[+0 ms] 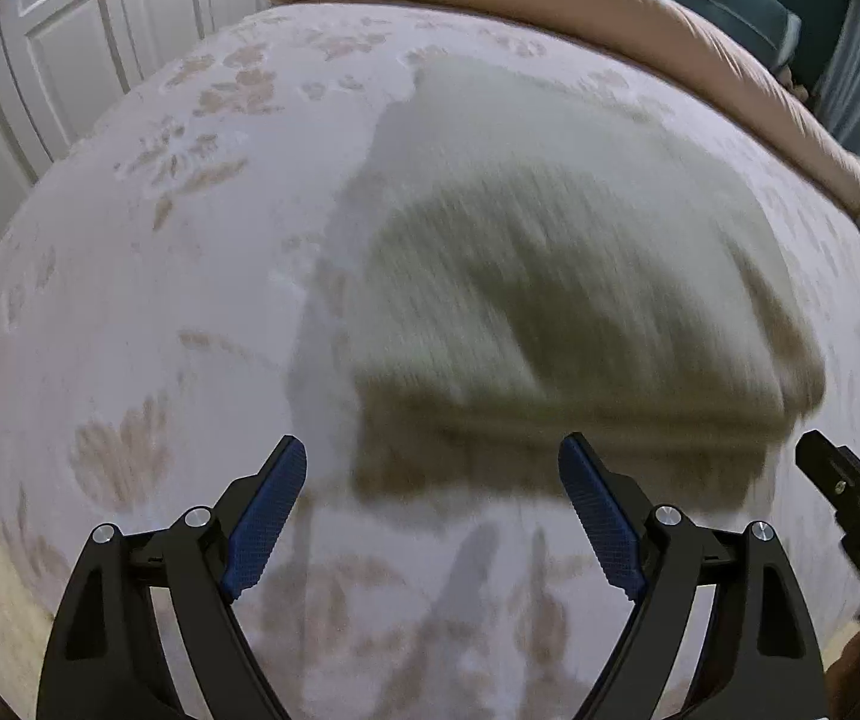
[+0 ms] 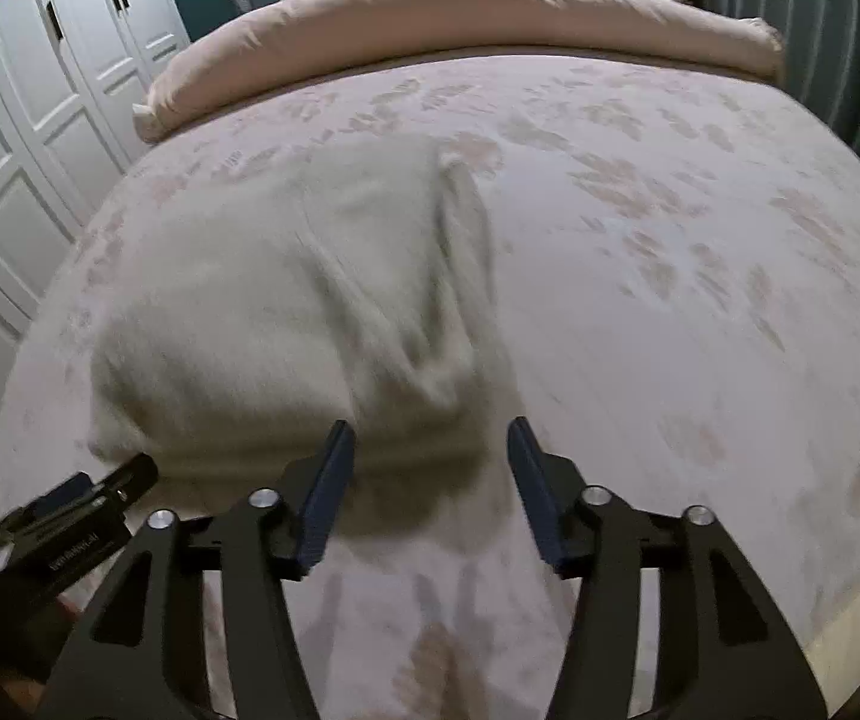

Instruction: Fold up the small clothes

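Left tongs point(image 1: 433, 468): seen from the left wrist camera with the jaws spread wide; nothing is held between the blue pads point(image 1: 265, 525). The tips are poised just short of the near edge of the garment, with no contact shown. The same tongs are seen as a black tip at 8 o'clock in the right wrist view point(image 2: 100, 498), close against the garment's near left corner.

Right tongs point(image 2: 430, 450): jaws parted, somewhat less widely; nothing is gripped. The left pad point(image 2: 328, 498) is placed at the garment's near edge, while the right pad is set over bare bedsheet. Whether the fabric is touched cannot be told. The right tongs are also seen at 4 o'clock in the left wrist view point(image 1: 850, 510).

Garment point(image 1: 550, 276): a pale grey-beige piece of clothing, laid on the bed at the centre of the left view and blurred there. In the right wrist view it point(image 2: 286, 300) is found from centre toward 9 o'clock, folded over, with a raised crease along its right side.

Bedsheet point(image 2: 670, 300): pale, printed with faint leaf shapes, spread beneath everything.

Duvet point(image 2: 460, 12): pinkish, bunched across 12 o'clock at the far end of the bed.

Wardrobe doors point(image 2: 40, 120): white, panelled, at 10 o'clock.
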Motion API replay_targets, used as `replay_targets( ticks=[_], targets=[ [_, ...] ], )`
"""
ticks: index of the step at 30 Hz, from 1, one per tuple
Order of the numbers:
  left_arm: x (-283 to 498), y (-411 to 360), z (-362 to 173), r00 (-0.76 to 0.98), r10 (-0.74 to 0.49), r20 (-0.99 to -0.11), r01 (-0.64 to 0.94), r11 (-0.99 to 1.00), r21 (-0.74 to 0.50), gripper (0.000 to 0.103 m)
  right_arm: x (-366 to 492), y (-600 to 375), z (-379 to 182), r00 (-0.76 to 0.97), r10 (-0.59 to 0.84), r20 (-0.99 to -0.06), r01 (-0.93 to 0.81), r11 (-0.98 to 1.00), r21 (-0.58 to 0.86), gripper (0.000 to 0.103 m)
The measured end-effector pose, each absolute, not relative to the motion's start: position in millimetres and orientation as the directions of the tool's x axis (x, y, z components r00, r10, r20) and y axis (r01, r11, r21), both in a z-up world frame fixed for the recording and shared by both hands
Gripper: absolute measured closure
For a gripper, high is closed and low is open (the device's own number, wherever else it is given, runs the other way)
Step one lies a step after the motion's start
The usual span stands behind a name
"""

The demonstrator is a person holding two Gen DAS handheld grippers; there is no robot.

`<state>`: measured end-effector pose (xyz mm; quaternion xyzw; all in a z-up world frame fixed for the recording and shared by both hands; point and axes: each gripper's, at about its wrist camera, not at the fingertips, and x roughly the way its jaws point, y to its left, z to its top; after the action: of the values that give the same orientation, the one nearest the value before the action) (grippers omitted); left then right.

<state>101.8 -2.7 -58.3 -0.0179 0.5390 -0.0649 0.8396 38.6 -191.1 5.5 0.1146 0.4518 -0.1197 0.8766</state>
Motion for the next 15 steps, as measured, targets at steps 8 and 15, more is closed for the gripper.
replay_targets(
  ticks=[8, 15],
  targets=[
    [58, -28, -80, 0.432, -0.036, -0.901, 0.181, 0.982, 0.048, 0.010, 8, -170, -33, 0.497, -0.168, -0.852, 0.328, 0.945, 0.005, 0.030],
    [54, -22, -84, 0.423, -0.031, -0.906, 0.139, 0.990, 0.031, 0.007, -1, -166, -44, 0.505, -0.180, -0.844, 0.355, 0.935, 0.013, 0.022]
  ],
)
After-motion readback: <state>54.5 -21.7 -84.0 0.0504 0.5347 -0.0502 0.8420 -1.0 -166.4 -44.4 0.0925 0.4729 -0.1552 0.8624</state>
